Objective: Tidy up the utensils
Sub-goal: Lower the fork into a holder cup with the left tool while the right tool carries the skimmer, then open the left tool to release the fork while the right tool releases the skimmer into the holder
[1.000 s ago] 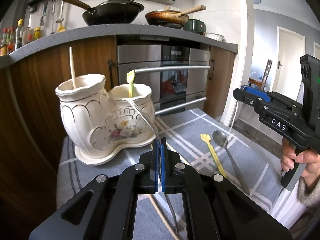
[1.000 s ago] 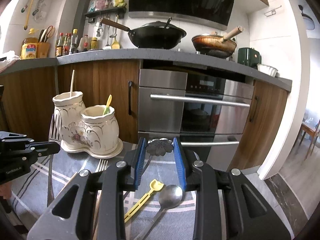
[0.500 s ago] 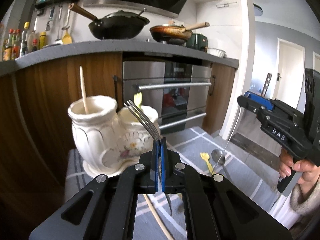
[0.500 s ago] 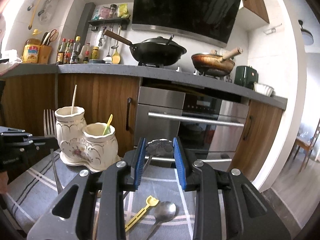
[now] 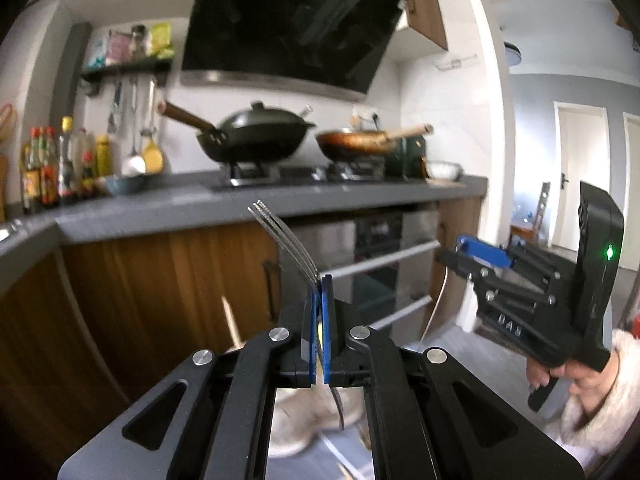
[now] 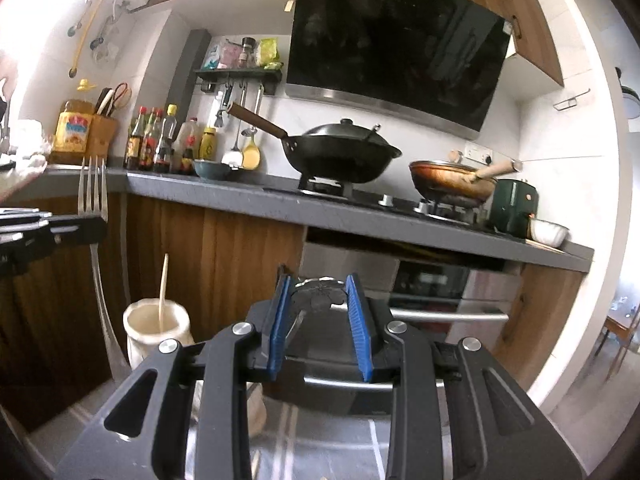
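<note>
A: Where's the thin stainless-steel fork (image 5: 286, 236)?

B: Pinched at its neck in the left hand-held gripper (image 5: 319, 300), tines toward eleven o'clock, above the cream ceramic holder (image 6: 154, 330). Light, stiff, slippery.

A: The right hand-held gripper (image 6: 319, 312)?

B: Half-closed on a decorated metal spoon handle (image 6: 318, 294).

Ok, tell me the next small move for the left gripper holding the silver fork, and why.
Probably lower the silver metal fork, handle first, into the cream ceramic holder. The left gripper is shut on it with the tines pointing up, the handle hanging down, and the holder sits below it.
</note>
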The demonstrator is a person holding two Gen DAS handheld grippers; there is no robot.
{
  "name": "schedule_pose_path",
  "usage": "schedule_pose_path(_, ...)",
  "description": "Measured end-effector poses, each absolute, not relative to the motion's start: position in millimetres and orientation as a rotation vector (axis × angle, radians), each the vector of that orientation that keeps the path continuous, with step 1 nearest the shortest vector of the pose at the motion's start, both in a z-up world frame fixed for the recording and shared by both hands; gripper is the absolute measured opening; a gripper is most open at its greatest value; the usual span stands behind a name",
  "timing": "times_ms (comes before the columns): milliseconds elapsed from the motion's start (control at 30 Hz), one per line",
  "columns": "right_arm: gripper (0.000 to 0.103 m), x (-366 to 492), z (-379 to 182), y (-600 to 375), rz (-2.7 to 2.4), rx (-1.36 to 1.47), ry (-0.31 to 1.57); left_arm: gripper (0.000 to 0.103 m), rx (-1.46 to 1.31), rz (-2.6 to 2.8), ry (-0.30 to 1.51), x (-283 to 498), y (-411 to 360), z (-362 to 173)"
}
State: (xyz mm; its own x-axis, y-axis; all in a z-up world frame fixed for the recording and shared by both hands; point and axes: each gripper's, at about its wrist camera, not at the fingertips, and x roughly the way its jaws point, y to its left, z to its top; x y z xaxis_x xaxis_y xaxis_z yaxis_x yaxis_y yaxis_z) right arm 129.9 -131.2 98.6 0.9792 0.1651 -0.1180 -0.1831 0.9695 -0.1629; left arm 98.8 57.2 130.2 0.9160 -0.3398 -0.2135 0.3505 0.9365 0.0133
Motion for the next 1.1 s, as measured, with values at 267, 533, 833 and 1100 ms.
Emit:
schedule_pose_path(267, 0.028, 168, 113, -101, 0.135, -0.207, 0.053, 0.003, 0.038, -0.227, 0.125, 126, 79, 158)
schedule_pose_path(533, 0.028, 196, 75, -89, 0.101, -0.239, 0.097, 0.003, 0.067, -0.147, 0.204, 162, 79, 105)
schedule_pose_path(833, 0.028, 207, 35, -84, 0.142, -0.227, 0.175, 0.003, 0.092, -0.175, 0.307, 177, 79, 63)
schedule_pose_path(1100, 0.028, 207, 22, -77, 0.168, -0.236, 0.197, 0.003, 0.076, -0.193, 0.378, 186, 84, 45)
